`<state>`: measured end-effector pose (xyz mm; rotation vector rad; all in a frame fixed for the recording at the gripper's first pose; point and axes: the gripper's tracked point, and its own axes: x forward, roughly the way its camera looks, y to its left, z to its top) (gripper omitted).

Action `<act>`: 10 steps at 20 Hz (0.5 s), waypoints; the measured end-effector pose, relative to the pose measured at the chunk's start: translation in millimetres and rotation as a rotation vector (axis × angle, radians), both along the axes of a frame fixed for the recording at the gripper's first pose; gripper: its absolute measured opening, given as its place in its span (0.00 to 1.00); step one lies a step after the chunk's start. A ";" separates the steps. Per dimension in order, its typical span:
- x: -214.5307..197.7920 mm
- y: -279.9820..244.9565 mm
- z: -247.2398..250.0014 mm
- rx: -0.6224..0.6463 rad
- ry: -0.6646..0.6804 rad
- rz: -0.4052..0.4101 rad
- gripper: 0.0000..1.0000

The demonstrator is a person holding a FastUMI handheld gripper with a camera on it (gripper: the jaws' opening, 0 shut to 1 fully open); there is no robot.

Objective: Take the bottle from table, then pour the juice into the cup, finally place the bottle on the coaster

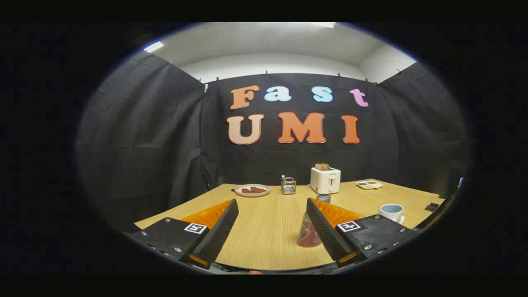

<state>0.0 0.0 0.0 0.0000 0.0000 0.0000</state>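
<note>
My gripper (272, 203) is open, its fingers spread wide above the wooden table (264, 231). A small bottle (308, 233) with a reddish label stands upright between them, close against the inner side of the right finger, which hides part of it. Neither finger presses on it. A pale blue and white cup (391, 211) stands on the table beyond the right finger. A small round grey coaster (323, 197) lies just past the right fingertip, in front of the toaster.
At the back of the table stand a white toaster (325, 180) with toast in it, a small wire rack (288, 185), a plate (252, 190) with dark food and a little divided dish (369, 184). Black cloth walls close in the table.
</note>
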 end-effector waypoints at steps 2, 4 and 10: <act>-4.4 -1.0 4.7 0.001 0.000 -0.009 0.99; -7.8 -2.4 11.9 0.001 -0.012 -0.019 0.99; -10.0 -3.1 14.7 0.016 -0.021 -0.018 0.99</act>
